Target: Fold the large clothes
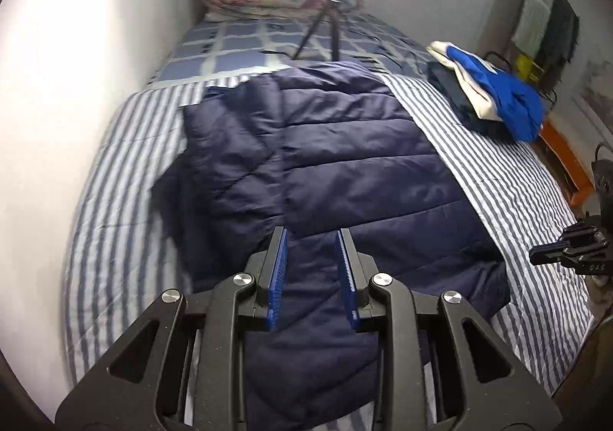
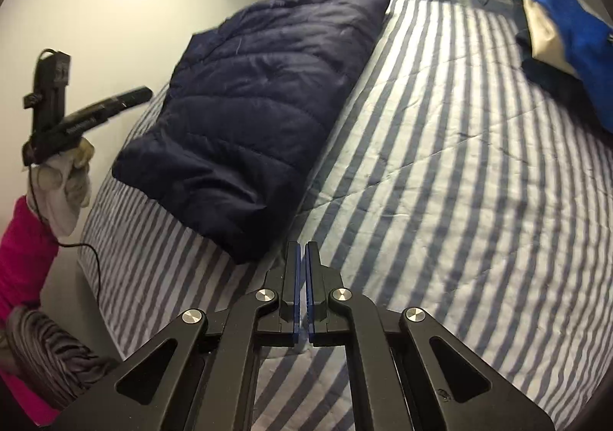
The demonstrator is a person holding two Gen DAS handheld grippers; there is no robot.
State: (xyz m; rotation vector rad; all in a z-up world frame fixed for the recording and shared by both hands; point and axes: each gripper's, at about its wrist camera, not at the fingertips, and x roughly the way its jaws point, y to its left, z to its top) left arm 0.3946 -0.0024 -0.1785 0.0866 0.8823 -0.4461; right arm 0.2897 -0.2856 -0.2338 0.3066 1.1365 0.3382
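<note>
The navy quilted jacket [image 1: 325, 163] lies flat on the striped bed cover [image 1: 509, 178], filling the middle of my left view from about 12 o'clock down to 6 o'clock, and in my right view it sits up at 10 to 11 o'clock, close to the wall. I judge it partly folded: the body looks narrowed into a long block, with one panel lapped over along a diagonal seam on the wall side. My left tool [image 1: 311, 239] hovers over the near hem with its blue pads standing apart at a narrow gap, nothing between them. My right tool [image 2: 302, 251] is closed pad to pad on nothing, out over bare stripes at the jacket's near corner. So this reads to me as a pause between folds. The next move, I think, calls for opening the right tool, bringing both down to the near hem, pinching through the full thickness, and carrying it toward the far end. The shell looks slick and puffy, stitched in chevron channels, so it may spring back or slide off the pads. A blue and cream garment [image 1: 494, 94] sits heaped at 2 o'clock near the bed edge, well apart from the jacket.
</note>
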